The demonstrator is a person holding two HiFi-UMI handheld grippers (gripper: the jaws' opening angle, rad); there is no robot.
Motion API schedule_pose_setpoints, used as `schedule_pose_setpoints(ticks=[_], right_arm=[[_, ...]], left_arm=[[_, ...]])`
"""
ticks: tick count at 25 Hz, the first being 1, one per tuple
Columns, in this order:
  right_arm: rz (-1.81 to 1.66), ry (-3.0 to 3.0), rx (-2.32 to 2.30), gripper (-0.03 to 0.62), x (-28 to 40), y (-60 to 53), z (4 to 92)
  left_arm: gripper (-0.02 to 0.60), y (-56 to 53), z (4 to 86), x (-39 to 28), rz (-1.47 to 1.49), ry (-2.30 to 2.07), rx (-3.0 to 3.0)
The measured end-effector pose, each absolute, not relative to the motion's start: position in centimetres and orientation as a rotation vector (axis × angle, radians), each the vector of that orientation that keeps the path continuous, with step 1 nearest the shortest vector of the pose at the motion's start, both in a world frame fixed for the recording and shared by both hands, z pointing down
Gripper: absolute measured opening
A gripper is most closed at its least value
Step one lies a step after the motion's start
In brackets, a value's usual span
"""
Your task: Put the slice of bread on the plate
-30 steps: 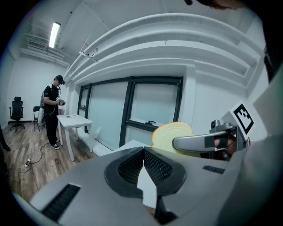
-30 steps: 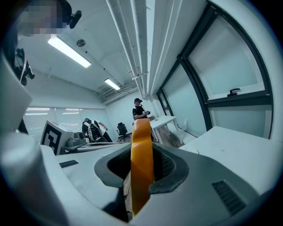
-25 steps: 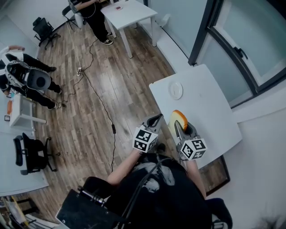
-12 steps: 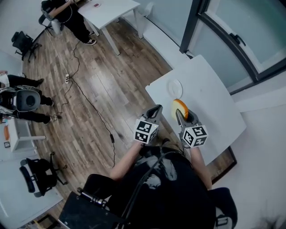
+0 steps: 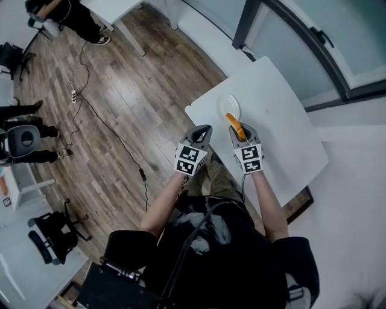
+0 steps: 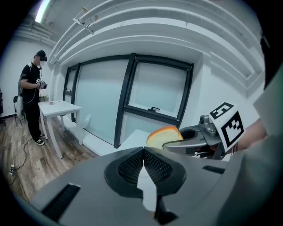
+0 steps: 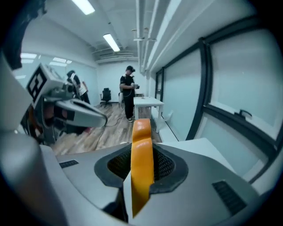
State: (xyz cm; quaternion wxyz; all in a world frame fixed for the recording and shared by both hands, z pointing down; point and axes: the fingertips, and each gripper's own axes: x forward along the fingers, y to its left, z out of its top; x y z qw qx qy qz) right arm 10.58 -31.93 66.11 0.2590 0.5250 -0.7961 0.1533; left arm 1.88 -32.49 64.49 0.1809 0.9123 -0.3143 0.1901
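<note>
Bread slice [image 7: 141, 150]: clamped edge-on by right gripper [image 5: 240, 131] | far plate [image 5: 222, 105]: partly covered by slice | left gripper [image 6: 143, 151]: closed, empty

One orange-crusted slice of bread [image 5: 234, 124]. One round white plate [image 5: 228, 106]. Two grey two-jaw grippers: left gripper [image 5: 205, 130], right gripper [image 5: 241, 130]. Two white tables: near table [image 5: 277, 127], far table [image 5: 111, 6]. Probably two black office chairs [image 5: 51, 232], both small and distant.

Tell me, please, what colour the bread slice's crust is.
Orange; the bread slice shows best in the right gripper view.
</note>
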Motion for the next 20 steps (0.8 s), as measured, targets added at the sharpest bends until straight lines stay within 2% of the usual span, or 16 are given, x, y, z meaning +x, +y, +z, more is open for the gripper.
schedule_pose_setpoints(ticks=[7,12,16,20], right_arm=[[-0.081,-1.900,1.058,0.100,10.7,-38.4,75.2],[-0.363,-1.603,0.833,0.100,12.3,-41.9,80.1],[-0.427,-1.590,0.713,0.100,10.9,-42.5,82.1],[-0.350,-1.640,0.658,0.101,10.0,-41.6,83.6]], left_arm=[[0.006,-36.6,69.5,1.6,0.623,-1.009,2.463],[0.006,-37.7,70.1,0.7,0.643,-1.056,2.418],[0.006,-37.0,70.5,-0.2,0.641,-1.070,2.380],[0.006,-35.8,71.5,-0.6,0.649,-1.068,2.343]])
